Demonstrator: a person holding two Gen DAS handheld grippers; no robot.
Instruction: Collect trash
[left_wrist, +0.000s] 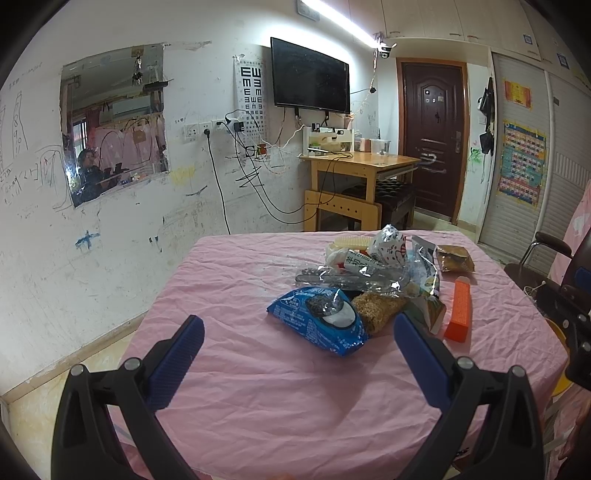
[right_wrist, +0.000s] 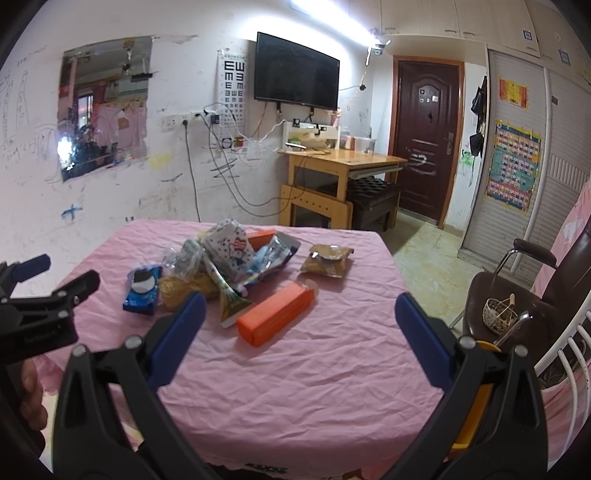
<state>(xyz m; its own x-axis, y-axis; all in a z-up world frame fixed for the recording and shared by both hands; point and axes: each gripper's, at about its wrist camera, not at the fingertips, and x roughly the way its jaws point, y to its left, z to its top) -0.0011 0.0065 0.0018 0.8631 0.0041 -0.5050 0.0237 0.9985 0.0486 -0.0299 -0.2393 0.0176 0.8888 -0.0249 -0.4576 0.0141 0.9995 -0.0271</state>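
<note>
Left gripper (left_wrist: 298, 334) gaped empty over near table edge | right gripper (right_wrist: 301, 310) likewise spread, empty | trash pile (left_wrist: 369, 280) sat mid-table toward far edge | risk: crinkly blue wrapper (left_wrist: 321, 319) likely slips; pink cloth (left_wrist: 277, 387) could bunch.

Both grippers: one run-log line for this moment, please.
left gripper: open, empty | right gripper: open, empty | trash pile: untouched on pink tablecloth | orange box: nearest right
</note>
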